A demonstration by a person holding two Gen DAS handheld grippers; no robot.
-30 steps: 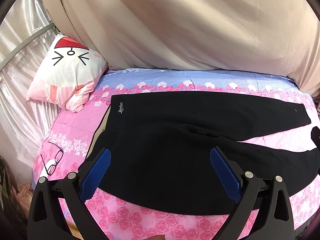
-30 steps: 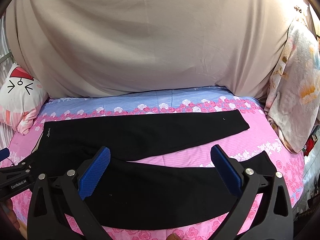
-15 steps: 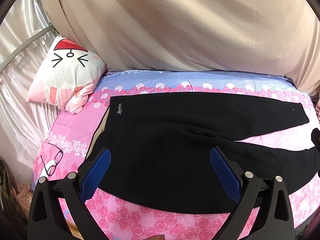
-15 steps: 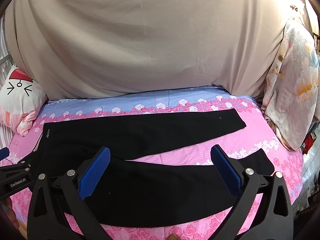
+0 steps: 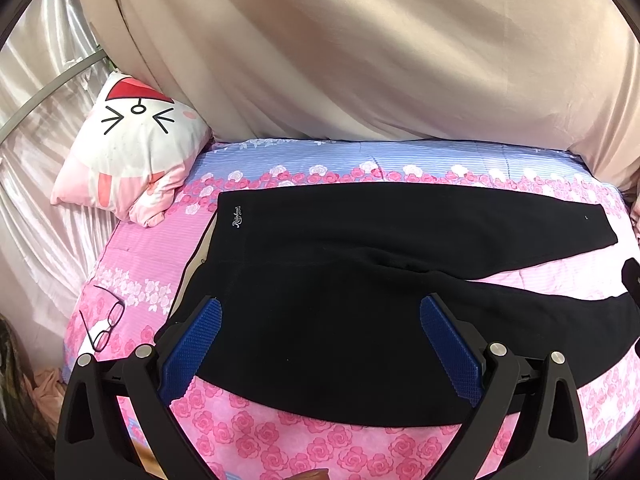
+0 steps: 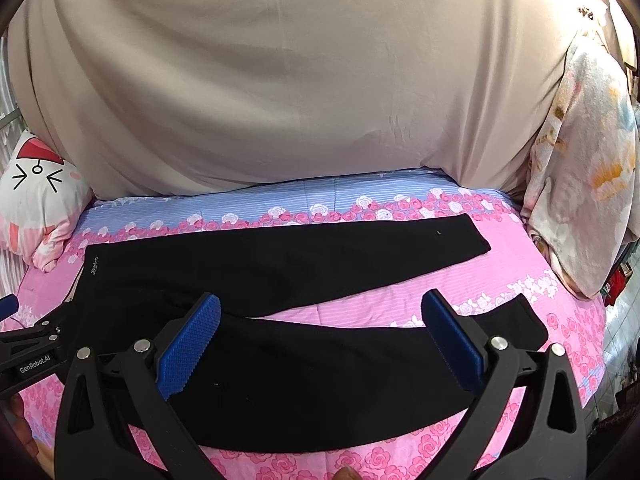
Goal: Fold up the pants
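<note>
Left to right: a cat-face pillow [image 5: 128, 152] lay at the bed's [image 5: 152, 248] left end, eyeglasses [image 5: 105, 322] nearer. Black pants [image 5: 360, 280] lay flat on the bed, legs apart, pointing right. The left gripper [image 5: 320, 344] and right gripper [image 6: 320, 340] hovered above, fingers spread, holding nothing.

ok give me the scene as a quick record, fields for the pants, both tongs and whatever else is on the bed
pants: black pants spread flat on the bed, unfolded, legs apart in a V, waistband toward the pillow
left tongs: left tongs open, above the waist end, holding nothing
right tongs: right tongs open, above the nearer leg, holding nothing
bed: pink rose-print sheet
pillow: cat-face pillow at the head end, apart from the pants
glasses: eyeglasses on the sheet beside the waistband
</note>
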